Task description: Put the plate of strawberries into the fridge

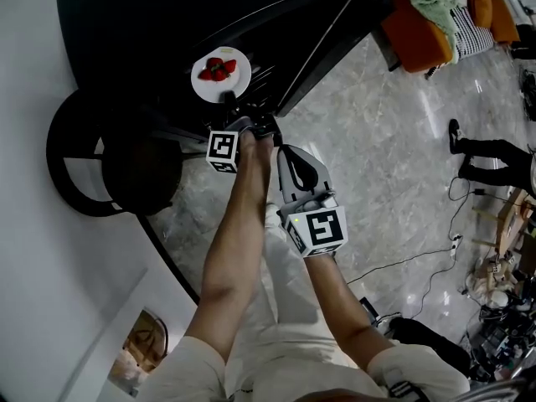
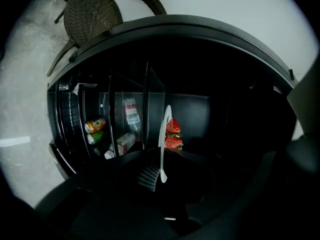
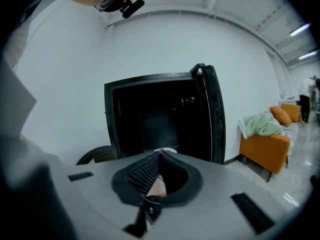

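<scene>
White plate (image 1: 202, 88) of strawberries (image 1: 218, 69) is clamped by its rim in my left tongs (image 1: 229, 100) at the open fridge (image 1: 126, 23); right tongs (image 3: 159, 157) together, empty.

Left gripper (image 2: 161, 173) pinches the plate (image 2: 163, 136) — strawberries (image 2: 173, 134) aboard, fridge (image 2: 215, 116) ahead.

The round white plate (image 1: 219, 75) looked smooth and glossy, whether glazed ceramic or plastic was unclear. The tall black fridge (image 3: 212, 114) had a shiny casing. The pale grey veined stone floor (image 1: 394, 157) was polished and reflective. The round brown chair seat (image 2: 92, 14) was coarse woven wicker, the orange sofa (image 3: 265, 149) matt cloth.
</scene>
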Available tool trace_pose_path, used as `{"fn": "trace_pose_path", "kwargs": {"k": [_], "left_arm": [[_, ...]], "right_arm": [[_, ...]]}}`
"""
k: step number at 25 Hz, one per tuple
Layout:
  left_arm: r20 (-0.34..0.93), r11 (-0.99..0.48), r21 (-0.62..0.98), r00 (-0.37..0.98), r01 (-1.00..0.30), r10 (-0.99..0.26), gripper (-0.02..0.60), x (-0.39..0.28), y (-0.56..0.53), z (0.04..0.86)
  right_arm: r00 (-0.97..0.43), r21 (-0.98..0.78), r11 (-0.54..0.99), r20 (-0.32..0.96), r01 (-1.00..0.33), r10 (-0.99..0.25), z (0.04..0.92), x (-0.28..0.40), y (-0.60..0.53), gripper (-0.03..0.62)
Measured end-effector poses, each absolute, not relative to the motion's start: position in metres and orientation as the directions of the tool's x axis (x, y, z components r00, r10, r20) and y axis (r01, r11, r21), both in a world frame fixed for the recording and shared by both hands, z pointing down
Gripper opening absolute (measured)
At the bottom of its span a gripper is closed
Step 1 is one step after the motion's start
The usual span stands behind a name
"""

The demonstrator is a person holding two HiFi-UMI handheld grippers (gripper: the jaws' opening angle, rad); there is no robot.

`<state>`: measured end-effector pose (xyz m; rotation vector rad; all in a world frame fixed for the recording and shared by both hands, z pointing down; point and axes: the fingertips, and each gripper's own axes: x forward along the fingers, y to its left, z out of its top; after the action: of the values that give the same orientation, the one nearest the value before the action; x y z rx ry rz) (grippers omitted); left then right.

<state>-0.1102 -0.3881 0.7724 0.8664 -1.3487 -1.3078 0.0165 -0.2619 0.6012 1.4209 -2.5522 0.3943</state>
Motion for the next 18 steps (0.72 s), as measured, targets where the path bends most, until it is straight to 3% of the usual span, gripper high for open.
{"fn": "trace_pose_path", "kwargs": {"k": [18], "left_arm": [[0.215, 0.187, 0.973, -0.238, 0.134, -0.947, 0.011, -0.112, -0.4, 0.786]], "right_arm": [[-0.519, -0.129, 0.506, 0.314, -0.853, -0.795, 0.608, 0.017, -0.267, 0.003]]}}
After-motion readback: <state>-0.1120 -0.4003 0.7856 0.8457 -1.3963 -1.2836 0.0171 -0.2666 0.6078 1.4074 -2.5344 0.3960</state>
